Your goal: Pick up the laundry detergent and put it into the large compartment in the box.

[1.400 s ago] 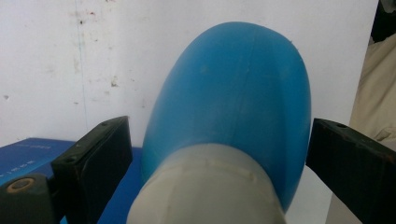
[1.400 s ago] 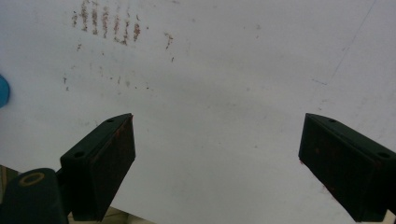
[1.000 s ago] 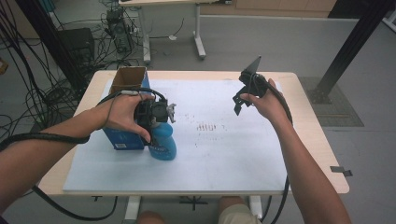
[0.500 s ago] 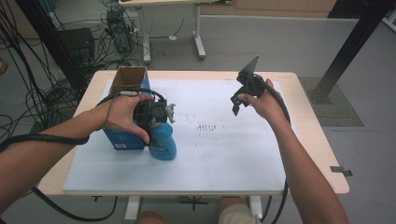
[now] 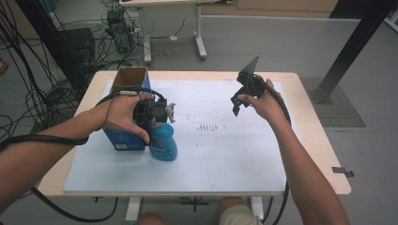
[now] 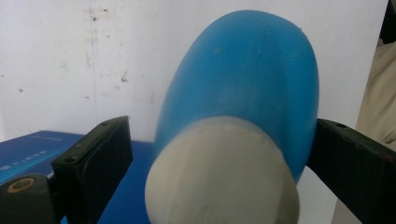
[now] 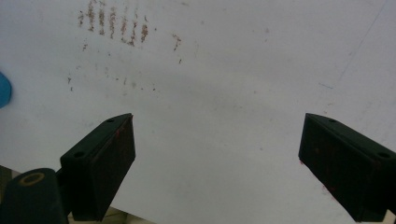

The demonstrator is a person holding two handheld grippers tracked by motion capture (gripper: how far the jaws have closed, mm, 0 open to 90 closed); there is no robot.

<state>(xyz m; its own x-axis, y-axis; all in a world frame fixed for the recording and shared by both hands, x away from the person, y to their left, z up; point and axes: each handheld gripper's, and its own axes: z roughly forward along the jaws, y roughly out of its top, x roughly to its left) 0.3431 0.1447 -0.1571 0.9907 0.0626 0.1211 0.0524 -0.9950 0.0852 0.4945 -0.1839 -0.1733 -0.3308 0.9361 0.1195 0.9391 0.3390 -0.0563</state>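
High view: the left gripper [image 5: 157, 115], held in the person's left hand [image 5: 119, 112], sits over the top of a blue bottle [image 5: 165, 143] that stands on the white mat [image 5: 225, 154], just beside a blue box [image 5: 123, 136] with an open cardboard top. The right gripper [image 5: 244, 91] is held up above the far right part of the mat, well apart from the bottle; its jaw spacing cannot be read from this angle.

Left gripper view: the bottle [image 6: 252, 88] lies between the two black jaws, with its pale cap [image 6: 222, 172] nearest the camera. The jaws stand wide; the right one meets the bottle's side, while a clear gap separates the left one from it. The blue box [image 6: 32, 149] appears at lower left.

Right gripper view: the right gripper [image 7: 217, 161] has its jaws spread wide, with nothing between them. Beneath lies the mat [image 7: 233, 93], marked by a patch of brown smudges [image 7: 114, 21]. A sliver of the bottle [image 7: 3, 88] shows at the left edge.
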